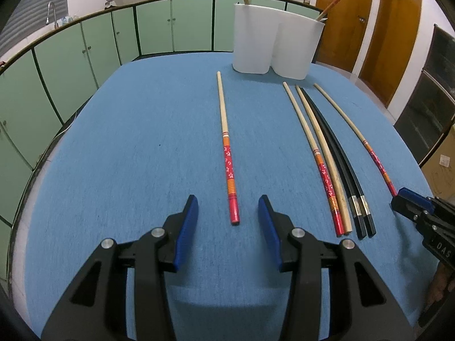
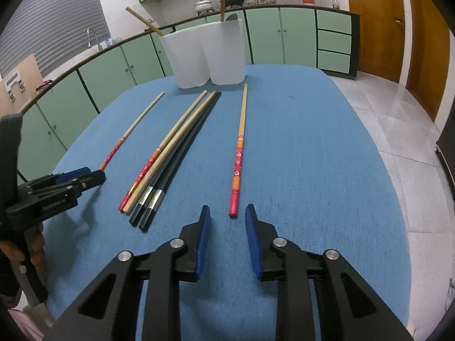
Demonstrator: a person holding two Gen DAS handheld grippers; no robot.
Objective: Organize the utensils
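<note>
Left gripper (image 1: pixel 228 199): jaws wide apart, holding nothing, low over the near edge of the tabletop (image 1: pixel 128 156).
Left chopstick (image 1: pixel 227 147): red-patterned, lying alone; its red end sits just between the left gripper's tips, touching neither.
Right gripper (image 2: pixel 227 209): jaws apart too, nothing clamped, also by the near edge.
Right chopstick (image 2: pixel 239 153): red-patterned, alone, its red end right at the mouth of the right gripper.
Bundle (image 1: pixel 335 170): four sticks side by side between the two singles.
Holder (image 1: pixel 256 42): white, two compartments, standing at the far edge.
Open room: a wide stretch of blue cloth runs from the left chopstick to the left edge, and another from the right chopstick to the right edge; there is a narrower lane between each single and the bundle.
Count on the cloth: six chopsticks, namely three red-patterned, one plain wood, two black.
Count in the holder: two sticks, one per compartment, one plain and one red.
</note>
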